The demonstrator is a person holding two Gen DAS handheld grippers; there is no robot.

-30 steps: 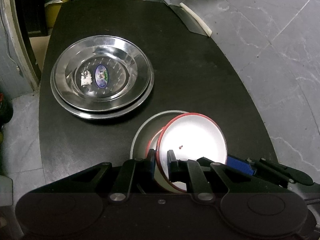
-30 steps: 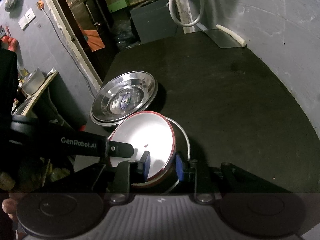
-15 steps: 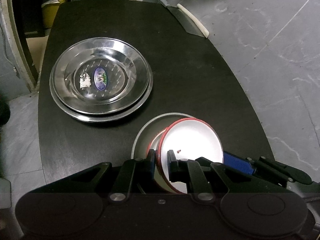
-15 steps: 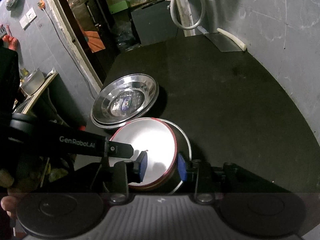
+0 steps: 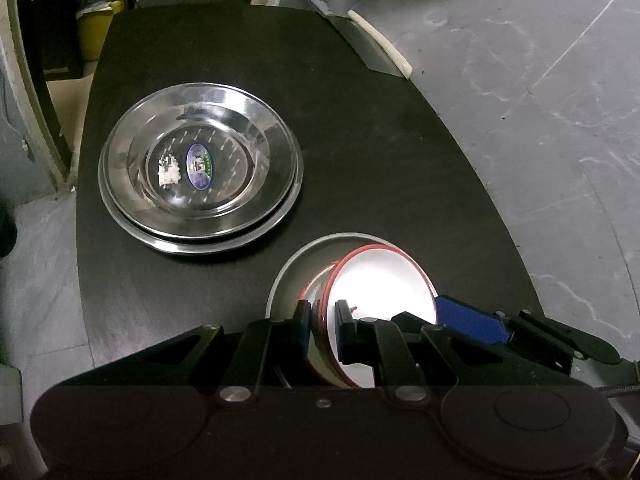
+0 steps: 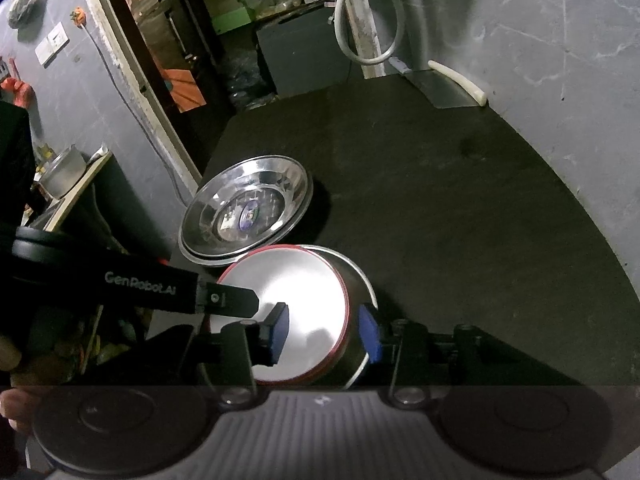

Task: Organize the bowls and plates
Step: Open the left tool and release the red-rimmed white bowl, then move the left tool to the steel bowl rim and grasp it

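Rightward, bare tabletop (image 5: 380, 152) beyond bowl rim (image 5: 384, 247)

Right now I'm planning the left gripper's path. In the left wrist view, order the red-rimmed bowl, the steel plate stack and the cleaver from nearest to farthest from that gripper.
1. Red-rimmed bowl: between the left gripper fingers.
2. Steel plate stack: ahead, to the left, mid-table.
3. Cleaver: far table edge, to the right, by the wall.

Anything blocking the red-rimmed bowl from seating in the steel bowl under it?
Nothing visible. The red-rimmed bowl already sits partly inside the steel bowl, tilted. The left gripper pinches its rim; the right gripper is open around its edge.
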